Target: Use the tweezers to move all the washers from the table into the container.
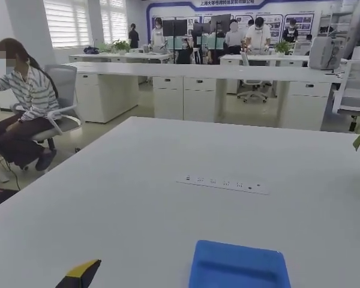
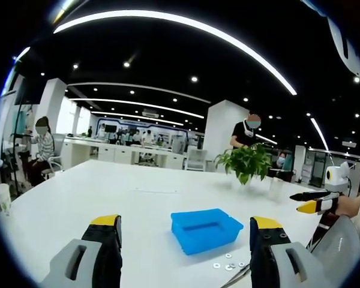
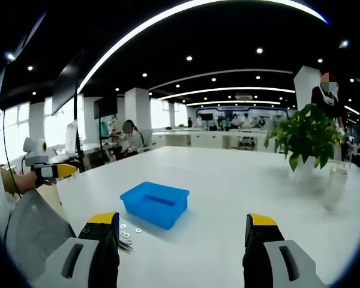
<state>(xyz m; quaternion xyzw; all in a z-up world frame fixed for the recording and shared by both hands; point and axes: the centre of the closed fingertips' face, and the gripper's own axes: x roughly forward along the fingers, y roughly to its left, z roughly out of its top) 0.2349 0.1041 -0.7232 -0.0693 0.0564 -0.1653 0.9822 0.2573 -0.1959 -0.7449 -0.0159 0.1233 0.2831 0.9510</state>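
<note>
A: Nearest the camera?
B: Black-and-yellow tip of a gripper [image 1: 81, 275], bottom left of the head view; no telling which side. Just right of it, a blue container [image 1: 240, 267] at the near edge of the white table [image 1: 138, 198].
A: And the left gripper [image 2: 186, 221]?
B: Jaws spread wide, nothing between them. Raised above the table and aimed at the container [image 2: 205, 228].
A: Same for the right gripper [image 3: 181, 218]?
B: Yes, wide apart too, gripping nothing. Yellow tips of it also at the far right of the left gripper view.
A: Where are the washers [image 2: 228, 262]?
B: Loose on the table in a small scatter, just on the near side of the container. From the right gripper view, the same scatter [image 3: 131, 231] off the container's [image 3: 155, 204] near left corner.
A: Tweezers [image 3: 125, 245]?
B: Thin and dark, flat on the table right beside the washers. Hard to make out more than that.
A: Farther off?
B: Power strip [image 1: 223, 183] mid-table, beyond the container. Potted plant [image 3: 306, 141] and a cup [image 3: 336, 186] toward the far right. Seated person [image 1: 24, 114] off the table's left side.
</note>
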